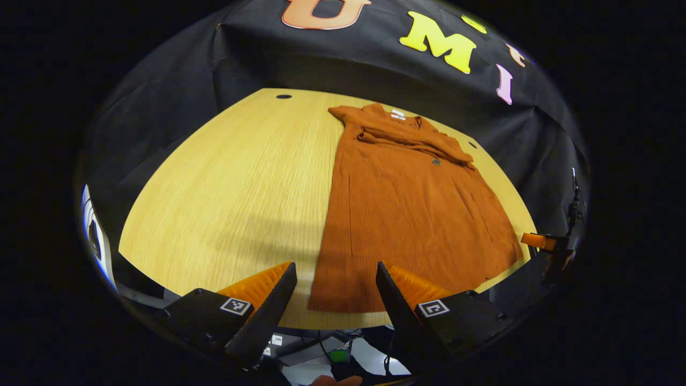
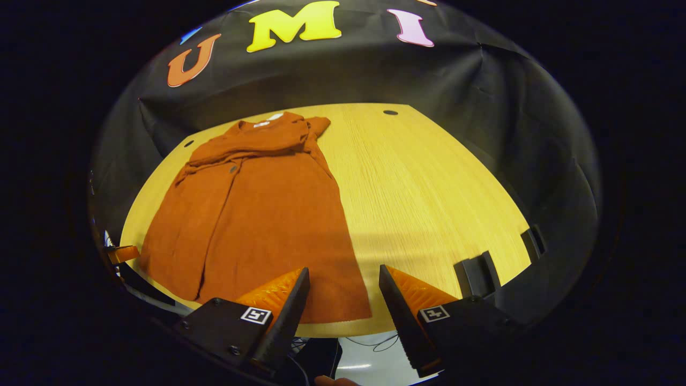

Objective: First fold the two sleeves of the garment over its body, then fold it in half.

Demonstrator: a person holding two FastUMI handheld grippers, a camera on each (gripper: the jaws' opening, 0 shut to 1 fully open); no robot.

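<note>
A rust-orange knit garment (image 1: 412,214) lies flat on a light wooden table (image 1: 236,182), its collar end toward the far edge by the black cloth wall and its hem along the near edge. In the left gripper view it covers the right part of the tabletop, reaching close to the right edge; the table's left part is bare wood.

Both sleeves (image 1: 412,140) are already folded across the chest, forming a bunched band just below the collar, where a small white label (image 1: 397,113) shows. A dark button (image 1: 435,161) sits just under that band. The body below is spread wide and has not been folded in half.

The left gripper (image 1: 335,273) hangs at the near edge of the table with its jaws wide apart, holding nothing; the garment's near-left hem corner lies between and just beyond its fingers (image 1: 262,287). At the right edge of this view, part of the other gripper (image 1: 552,244) shows beside the table.

In the right gripper view the garment (image 2: 257,214) lies on the left part of the table (image 2: 429,182), sleeves (image 2: 252,143) crossed below the collar. The right gripper (image 2: 343,276) is also spread open and empty, at the near edge over the hem's near-right corner. Two dark brackets (image 2: 477,274) stand at the table's near-right edge.
</note>
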